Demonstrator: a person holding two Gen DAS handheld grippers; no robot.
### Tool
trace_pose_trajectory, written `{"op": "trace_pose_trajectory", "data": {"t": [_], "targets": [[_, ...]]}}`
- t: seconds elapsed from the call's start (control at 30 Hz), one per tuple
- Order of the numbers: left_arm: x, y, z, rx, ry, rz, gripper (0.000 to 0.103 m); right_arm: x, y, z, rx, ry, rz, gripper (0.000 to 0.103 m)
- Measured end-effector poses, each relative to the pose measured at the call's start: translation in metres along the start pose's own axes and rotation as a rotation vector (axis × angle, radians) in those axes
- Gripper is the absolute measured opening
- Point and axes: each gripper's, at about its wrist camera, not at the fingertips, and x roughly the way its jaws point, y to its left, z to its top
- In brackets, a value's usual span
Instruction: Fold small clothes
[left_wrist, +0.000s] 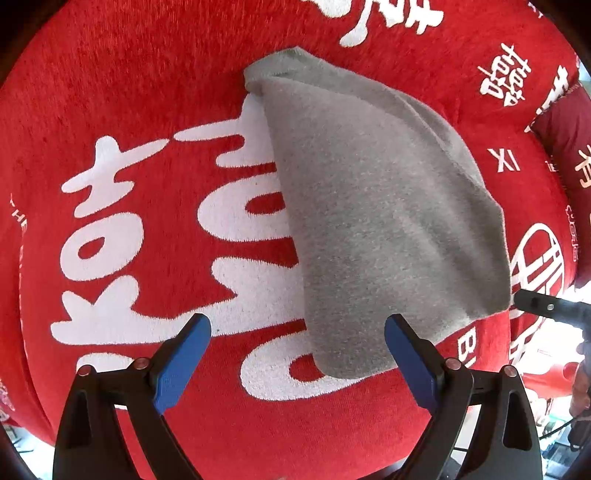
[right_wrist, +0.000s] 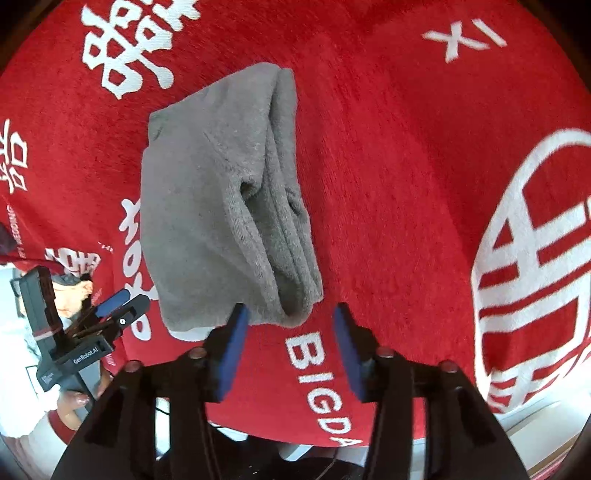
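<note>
On the red blanket (left_wrist: 147, 74) the folded grey cloth (left_wrist: 369, 206) lies released, both tongs (left_wrist: 297, 339) (right_wrist: 291, 325) spread apart; its loose layered edge could be snagged and unfolded.

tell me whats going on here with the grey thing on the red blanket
A person is folding small clothes with a handheld gripper in each hand. A folded grey garment lies on a red blanket with white lettering. Both the left gripper and the right gripper hang over the garment's near edge with jaws open, gripping nothing. The fold looks just set down.
</note>
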Motion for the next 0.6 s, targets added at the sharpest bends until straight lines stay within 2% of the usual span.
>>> {"op": "trace_pose_trajectory", "data": {"t": [0.13, 0.23, 0.37, 0.47, 0.6], "targets": [[0.003, 0.000, 0.002, -0.002, 0.008, -0.015, 0.095, -0.006, 0.006, 0.007, -0.053, -0.033, -0.022, 0.078], [0.005, 0.003, 0.004, -0.009, 0.022, -0.070, 0.095, -0.009, 0.008, 0.015, -0.085, -0.052, -0.016, 0.080], [0.001, 0.015, 0.015, -0.056, -0.004, -0.198, 0.095, -0.010, 0.003, 0.039, -0.067, -0.050, 0.073, 0.080], [0.008, 0.025, 0.028, -0.099, 0.004, -0.291, 0.095, -0.004, -0.006, 0.066, -0.038, -0.047, 0.151, 0.080], [0.021, 0.027, 0.040, -0.108, 0.044, -0.351, 0.095, 0.016, -0.018, 0.106, 0.006, -0.012, 0.268, 0.080]]}}
